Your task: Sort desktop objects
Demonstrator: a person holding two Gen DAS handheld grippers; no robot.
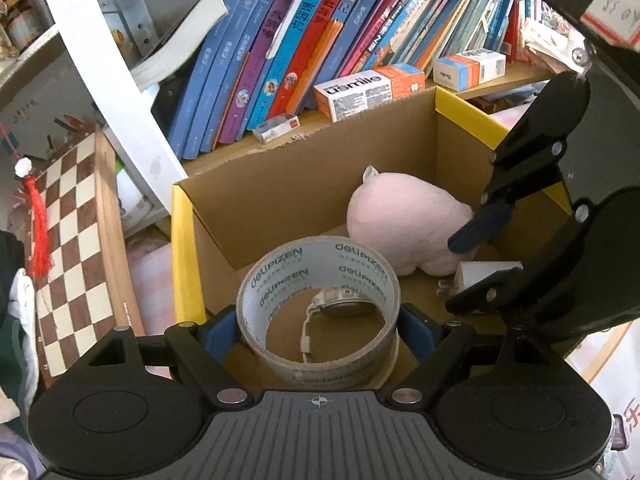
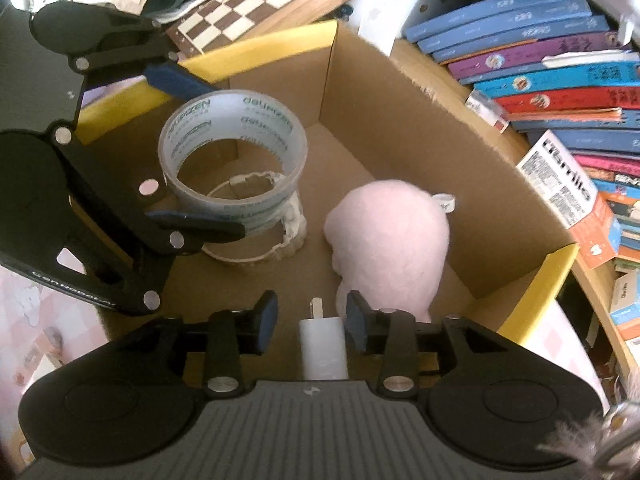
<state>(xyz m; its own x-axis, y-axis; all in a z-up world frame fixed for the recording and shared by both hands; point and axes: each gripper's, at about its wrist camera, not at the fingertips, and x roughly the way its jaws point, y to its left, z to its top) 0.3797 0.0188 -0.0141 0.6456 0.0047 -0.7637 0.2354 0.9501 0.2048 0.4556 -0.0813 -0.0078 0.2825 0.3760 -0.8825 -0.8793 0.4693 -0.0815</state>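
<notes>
My left gripper (image 1: 318, 330) is shut on a roll of clear tape (image 1: 320, 308) and holds it inside a cardboard box (image 1: 280, 188) with yellow edges. Through the roll I see a white wristwatch (image 1: 336, 306) on the box floor. A pink plush toy (image 1: 408, 228) lies at the back right of the box. My right gripper (image 2: 312, 322) is open inside the box, its pads either side of a white charger plug (image 2: 323, 346) without touching it. The right wrist view also shows the tape (image 2: 232, 152), the watch (image 2: 288, 220), the plush (image 2: 388, 240) and the left gripper (image 2: 188, 148).
A shelf of upright books (image 1: 304, 52) and small cartons (image 1: 368, 90) stands behind the box. A chessboard (image 1: 68, 248) leans at the left. Pink patterned cloth (image 2: 36, 320) covers the surface around the box.
</notes>
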